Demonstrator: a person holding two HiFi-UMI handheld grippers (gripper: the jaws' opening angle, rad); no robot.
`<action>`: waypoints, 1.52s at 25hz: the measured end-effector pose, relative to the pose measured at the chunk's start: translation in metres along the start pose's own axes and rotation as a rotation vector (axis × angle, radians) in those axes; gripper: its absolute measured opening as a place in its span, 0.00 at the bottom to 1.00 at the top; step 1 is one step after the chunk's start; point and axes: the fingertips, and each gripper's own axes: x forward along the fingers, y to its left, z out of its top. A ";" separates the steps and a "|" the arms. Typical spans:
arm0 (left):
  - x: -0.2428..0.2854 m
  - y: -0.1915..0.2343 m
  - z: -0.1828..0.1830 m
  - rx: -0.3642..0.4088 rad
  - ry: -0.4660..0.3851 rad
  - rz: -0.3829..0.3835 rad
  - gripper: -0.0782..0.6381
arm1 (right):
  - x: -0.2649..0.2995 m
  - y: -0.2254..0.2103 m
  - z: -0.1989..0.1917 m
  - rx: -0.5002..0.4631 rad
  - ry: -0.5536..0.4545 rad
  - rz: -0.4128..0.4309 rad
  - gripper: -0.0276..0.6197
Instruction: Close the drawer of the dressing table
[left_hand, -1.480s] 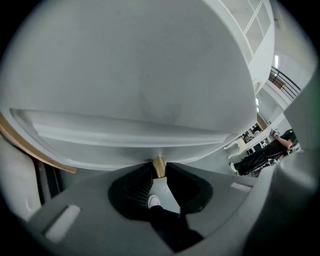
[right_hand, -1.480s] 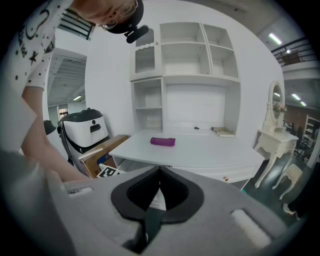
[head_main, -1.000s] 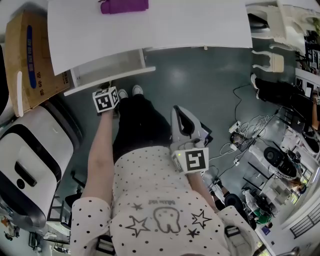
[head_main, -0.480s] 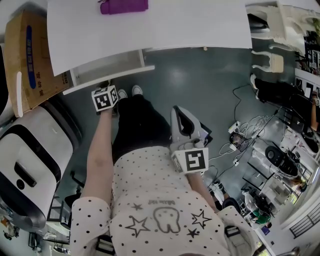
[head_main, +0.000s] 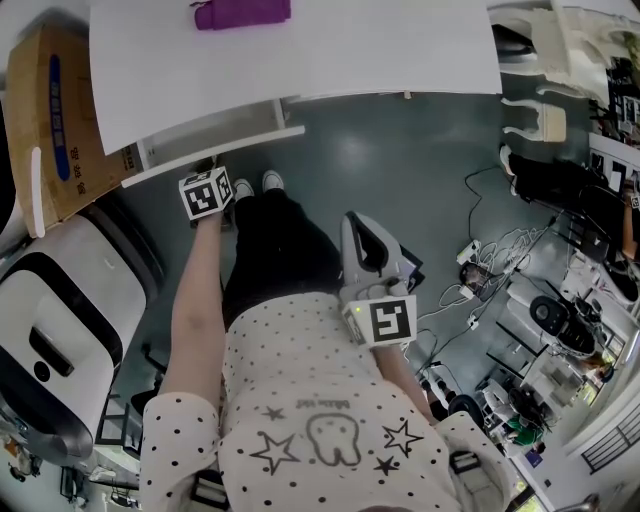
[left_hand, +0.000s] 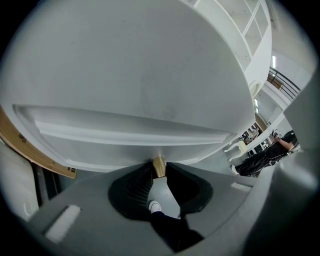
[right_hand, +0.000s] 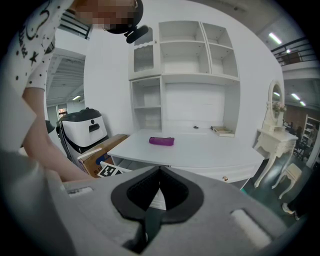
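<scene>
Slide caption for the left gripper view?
Left hand-held gripper clamped on the brass knob of the white drawer front.

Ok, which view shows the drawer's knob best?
Left gripper view: the brass knob sits between the left tool's tips. In the head view the marker cube covers it; the right gripper view shows only the open drawer.

1. The drawer juts out under the left end of the table, with a pouch on top
2. The left gripper is at the drawer's front, jaws on its knob
3. A cardboard box stands left of the table
</scene>
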 end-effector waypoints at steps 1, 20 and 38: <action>0.000 0.000 0.001 -0.001 -0.001 0.000 0.23 | 0.000 0.000 0.000 0.000 0.000 0.000 0.05; 0.005 0.000 0.014 -0.003 -0.013 0.000 0.23 | 0.001 -0.001 0.002 -0.003 0.006 -0.003 0.05; 0.008 0.002 0.019 -0.010 -0.012 0.011 0.23 | 0.003 0.000 0.003 -0.006 0.007 0.002 0.05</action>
